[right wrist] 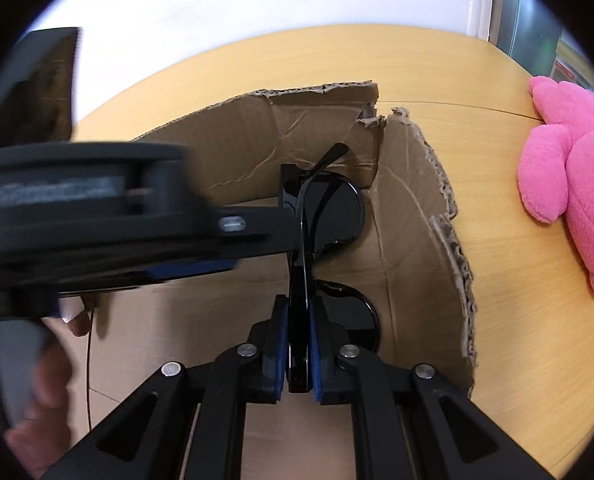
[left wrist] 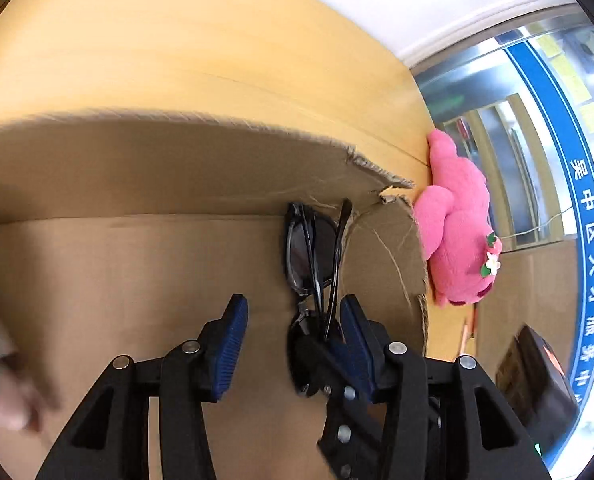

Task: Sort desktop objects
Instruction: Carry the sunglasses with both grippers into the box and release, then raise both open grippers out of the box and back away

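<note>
Left wrist view: the sunglasses [left wrist: 313, 256] hang folded over the floor of the cardboard box [left wrist: 137, 264], long axis running straight away from the camera toward the box's torn back wall. The left gripper [left wrist: 293, 320] has its jaws apart; the glasses lie against the right-hand pad only, clear space on the other side. The pink plush toy [left wrist: 457, 232] lies on the tabletop [left wrist: 177, 48] just outside the box's torn corner.

Right wrist view: here's the real grip. The right gripper [right wrist: 297, 344] is clamped on the sunglasses [right wrist: 329, 208], pads pressing the folded frame edge-on, lenses stacked toward the box's back wall. The left gripper crosses from the side, blurred. This view shows who carries the load, so I judge a release into the box [right wrist: 417, 240] depends on the right jaws.
</note>
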